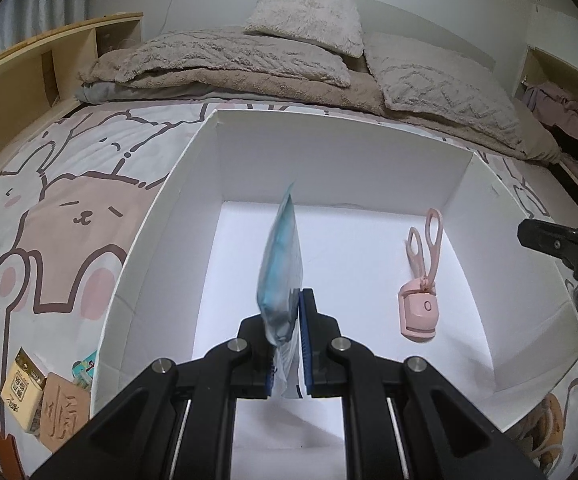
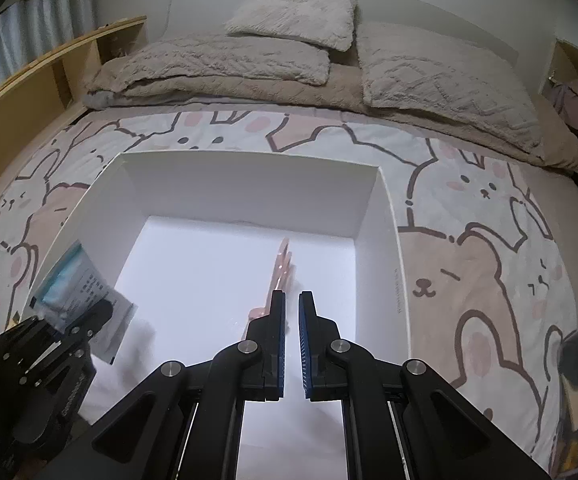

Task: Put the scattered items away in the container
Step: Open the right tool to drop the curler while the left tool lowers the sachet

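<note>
A white cardboard box [image 1: 169, 184] sits open on the bed; it also shows in the right wrist view [image 2: 389, 216]. My left gripper [image 1: 289, 304] is shut on a clear packet holding a blue face mask [image 1: 281, 256], held edge-on above the box floor; the packet also shows in the right wrist view [image 2: 77, 284]. A pink eyelash curler [image 1: 421, 280] lies on the box floor at the right. My right gripper [image 2: 291, 300] hovers over the box, empty, jaws a narrow gap apart; the pink curler [image 2: 281, 268] lies just beyond its left finger.
Small boxes and packets [image 1: 45, 396] lie on the cartoon bedsheet left of the white box. Folded blankets and pillows [image 1: 289, 56] are piled at the bed's far end. Wooden shelves [image 1: 29, 64] run along the left; clothes [image 1: 561, 112] sit at the right.
</note>
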`<act>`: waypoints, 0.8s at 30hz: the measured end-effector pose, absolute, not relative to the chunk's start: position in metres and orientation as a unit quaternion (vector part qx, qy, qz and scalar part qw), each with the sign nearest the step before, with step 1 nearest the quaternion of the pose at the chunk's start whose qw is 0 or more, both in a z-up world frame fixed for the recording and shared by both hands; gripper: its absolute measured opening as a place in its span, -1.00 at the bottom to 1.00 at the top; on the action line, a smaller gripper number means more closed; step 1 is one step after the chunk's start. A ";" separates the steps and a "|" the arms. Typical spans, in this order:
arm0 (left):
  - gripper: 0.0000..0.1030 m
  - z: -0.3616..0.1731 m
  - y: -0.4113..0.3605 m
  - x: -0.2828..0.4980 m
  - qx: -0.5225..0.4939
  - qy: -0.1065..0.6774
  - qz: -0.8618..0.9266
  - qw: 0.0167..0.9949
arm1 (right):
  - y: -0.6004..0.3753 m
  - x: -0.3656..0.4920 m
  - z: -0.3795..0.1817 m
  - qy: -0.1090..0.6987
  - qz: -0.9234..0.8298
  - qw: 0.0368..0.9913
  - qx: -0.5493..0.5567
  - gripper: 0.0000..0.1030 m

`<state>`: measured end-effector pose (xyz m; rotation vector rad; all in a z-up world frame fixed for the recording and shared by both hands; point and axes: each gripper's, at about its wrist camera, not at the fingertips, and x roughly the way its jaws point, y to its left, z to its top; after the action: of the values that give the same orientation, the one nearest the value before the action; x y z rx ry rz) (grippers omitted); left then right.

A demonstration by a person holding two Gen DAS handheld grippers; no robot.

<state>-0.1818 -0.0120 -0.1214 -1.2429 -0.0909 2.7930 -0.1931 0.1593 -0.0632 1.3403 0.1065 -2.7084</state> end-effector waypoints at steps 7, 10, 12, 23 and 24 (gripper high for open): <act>-0.79 -0.119 -0.007 -0.180 -0.406 -0.027 0.911 0.058 | 0.155 -0.186 -0.065 0.034 -0.889 0.075 0.449 -0.85; -0.79 -0.119 0.000 -0.180 -0.413 -0.035 0.906 0.087 | 0.154 -0.183 -0.065 0.031 -0.889 0.078 0.451 -0.85; -0.69 -0.119 0.007 -0.179 -0.414 -0.026 0.905 0.093 | 0.155 -0.182 -0.064 0.030 -0.888 0.078 0.452 -0.85; 0.03 -0.116 0.014 -0.175 -0.408 -0.007 0.909 0.084 | 0.166 -0.175 -0.063 0.014 -0.886 0.072 0.457 -0.86; 0.03 -0.117 0.014 -0.174 -0.408 -0.007 0.909 0.083 | 0.167 -0.175 -0.063 0.013 -0.886 0.072 0.457 -0.86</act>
<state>-0.1744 0.0139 -0.1166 -1.2187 -0.0214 2.7139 -0.1748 0.1668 -0.0629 1.3744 0.0399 -2.6640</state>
